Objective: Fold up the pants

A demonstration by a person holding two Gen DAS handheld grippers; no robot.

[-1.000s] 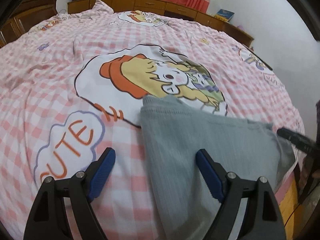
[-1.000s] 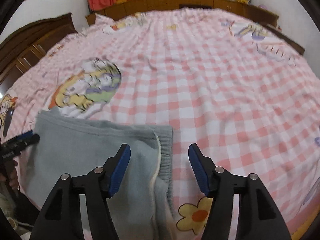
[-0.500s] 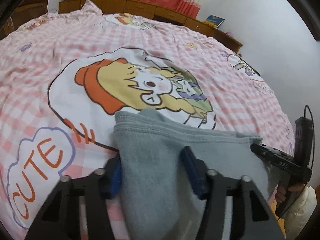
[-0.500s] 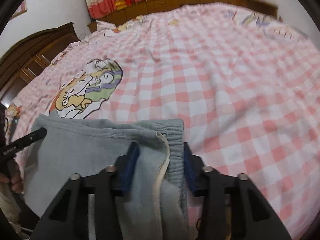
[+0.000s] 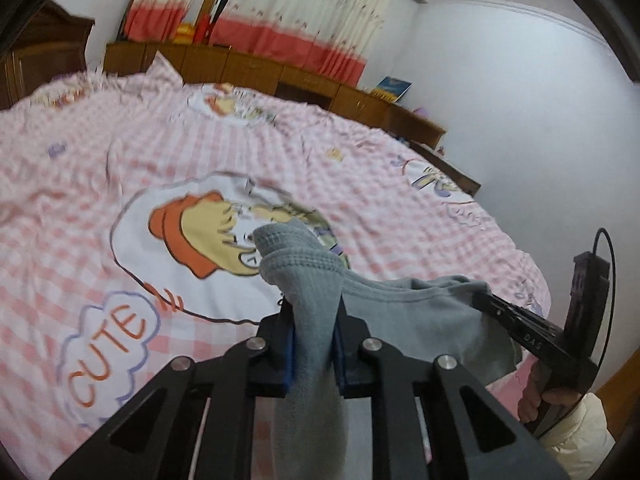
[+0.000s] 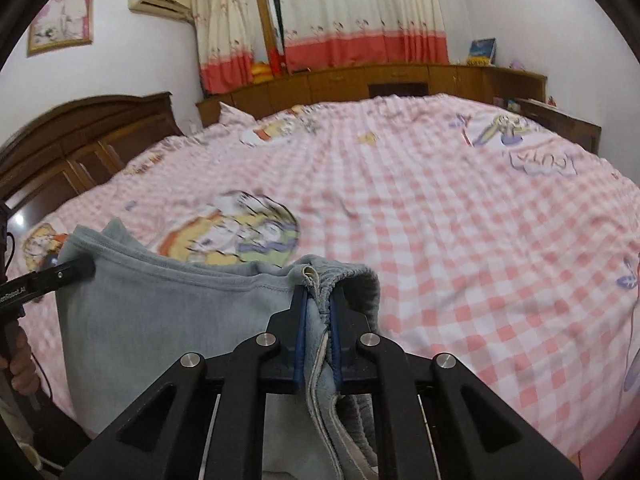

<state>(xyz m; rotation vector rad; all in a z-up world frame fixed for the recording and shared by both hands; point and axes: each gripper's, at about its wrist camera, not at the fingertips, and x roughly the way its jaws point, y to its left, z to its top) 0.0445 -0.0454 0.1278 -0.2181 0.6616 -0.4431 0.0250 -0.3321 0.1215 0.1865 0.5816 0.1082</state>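
The soft grey knitted pants (image 5: 404,320) hang lifted above the near edge of the bed, stretched between the two grippers so that the upper hem runs as a stitched, slightly sagging line from one to the other. The fabric is a fine ribbed fleece, thick and matte, and it drapes in a broad flat sheet (image 6: 168,332) below that hem. The left gripper (image 5: 314,340), black with blue pads, is pressed together on a bunched corner of the cloth, which bulges up in a rounded fold above its fingers. The right gripper (image 6: 318,332), of the same build, pinches the gathered elastic waistband, where a pale inner lining and a cream seam edge show between the pads. Each gripper appears at the far end of the cloth in the other's view as a black bar. Beneath the pants lies a pink-and-white checked bedsheet (image 6: 460,240), lightly wrinkled, printed with a cartoon girl in an orange hat (image 5: 200,236) and the word "CUTE". Brown wooden cabinets (image 6: 380,80) line the far side, under cream curtains with a red band (image 6: 360,12).
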